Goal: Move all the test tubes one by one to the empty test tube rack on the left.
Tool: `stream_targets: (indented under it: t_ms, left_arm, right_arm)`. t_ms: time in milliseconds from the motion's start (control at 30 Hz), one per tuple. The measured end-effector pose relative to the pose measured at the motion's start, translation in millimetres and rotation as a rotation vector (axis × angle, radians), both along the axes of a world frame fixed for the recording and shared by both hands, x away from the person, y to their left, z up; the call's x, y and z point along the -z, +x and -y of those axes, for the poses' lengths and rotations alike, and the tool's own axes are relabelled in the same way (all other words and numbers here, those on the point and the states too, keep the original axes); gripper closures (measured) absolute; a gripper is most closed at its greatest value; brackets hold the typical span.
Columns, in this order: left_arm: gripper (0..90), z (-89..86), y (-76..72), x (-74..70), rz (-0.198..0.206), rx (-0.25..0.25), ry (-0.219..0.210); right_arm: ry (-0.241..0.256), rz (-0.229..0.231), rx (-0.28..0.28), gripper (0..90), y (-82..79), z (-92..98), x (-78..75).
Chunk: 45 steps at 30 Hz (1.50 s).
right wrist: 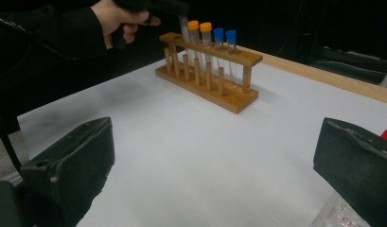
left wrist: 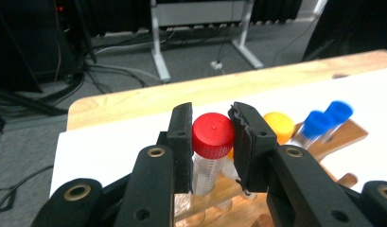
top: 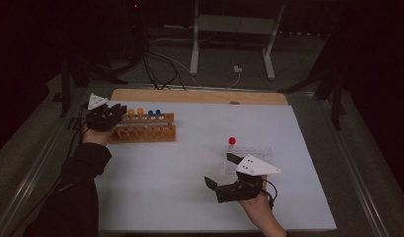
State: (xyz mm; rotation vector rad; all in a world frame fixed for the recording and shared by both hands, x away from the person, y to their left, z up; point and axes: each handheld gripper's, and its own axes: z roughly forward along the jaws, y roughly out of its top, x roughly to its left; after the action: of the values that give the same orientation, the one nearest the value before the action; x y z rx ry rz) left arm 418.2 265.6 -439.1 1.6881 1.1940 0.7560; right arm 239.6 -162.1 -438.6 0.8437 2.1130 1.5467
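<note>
The left tongs pinch a clear red-capped tube above the wooden rack; the right tongs gape wide over the white table

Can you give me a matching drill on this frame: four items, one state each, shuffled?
Items:
1. left tongs
2. right tongs
3. orange-capped tubes
4. clear tray

States:
A. open, nothing between them
B. standing in the wooden rack
C. shut on a red-capped tube
D. on the white sheet, one red-capped tube in it

Pairs: 1-C, 2-A, 3-B, 4-D
</note>
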Motion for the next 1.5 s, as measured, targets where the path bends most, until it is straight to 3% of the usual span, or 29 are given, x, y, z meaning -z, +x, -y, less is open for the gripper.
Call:
stream_targets:
  t_ms: [167, 433, 567, 667, 767, 900, 967, 1067, 1167, 1300, 1367, 1500]
  left_arm:
    - [71.7, 3.0, 2.8, 6.6, -0.026, -0.010, 0.019]
    - [69.8, 3.8, 2.4, 3.4, -0.051, -0.024, 0.010]
    - [54.5, 2.7, -3.5, -2.9, -0.036, -0.025, -0.013]
    - [41.0, 3.1, -12.1, -9.3, -0.021, -0.038, 0.002]
    - [33.5, 3.6, -24.8, -14.5, 0.001, -0.012, -0.007]
    - [17.6, 8.5, -44.0, -18.3, 0.012, 0.068, -0.034]
    - [14.5, 14.1, -55.4, -18.7, 0.025, 0.088, -0.028]
    - [6.7, 23.5, -70.9, -17.0, 0.023, 0.130, -0.054]
    - [2.5, 32.9, -85.7, -14.5, 0.038, 0.178, -0.072]
    - [2.3, 43.3, -99.3, -11.6, 0.041, 0.241, -0.100]
    - [2.3, 48.7, -104.2, -9.6, 0.035, 0.264, -0.103]
    - [2.3, 60.2, -114.2, -3.8, 0.038, 0.317, -0.078]
  right_arm:
    - [0.004, -0.002, 0.001, 0.0, 0.5, 0.6, 0.2]
    - [0.002, 0.001, 0.002, 0.0, 0.1, 1.0, -0.8]
    - [0.004, 0.005, 0.008, 0.0, 0.2, 2.9, -2.1]
    - [0.004, 0.012, 0.020, 0.0, 1.2, 5.9, -4.0]
    - [0.000, 0.024, 0.047, 0.0, 3.3, 11.3, -6.6]
    - [-0.017, 0.028, 0.103, 0.0, 9.6, 21.4, -8.5]
    - [-0.012, 0.016, 0.119, 0.0, 14.6, 27.9, -8.0]
    - [-0.019, 0.007, 0.194, 5.4, 24.3, 36.1, -5.2]
    - [-0.058, -0.013, 0.258, 6.5, 36.2, 40.0, -0.5]
    - [-0.105, -0.054, 0.307, 17.9, 49.3, 42.2, 11.1]
    - [-0.139, -0.079, 0.359, 27.5, 55.3, 42.2, 16.5]
    - [-0.173, -0.120, 0.384, 40.2, 66.0, 43.1, 23.4]
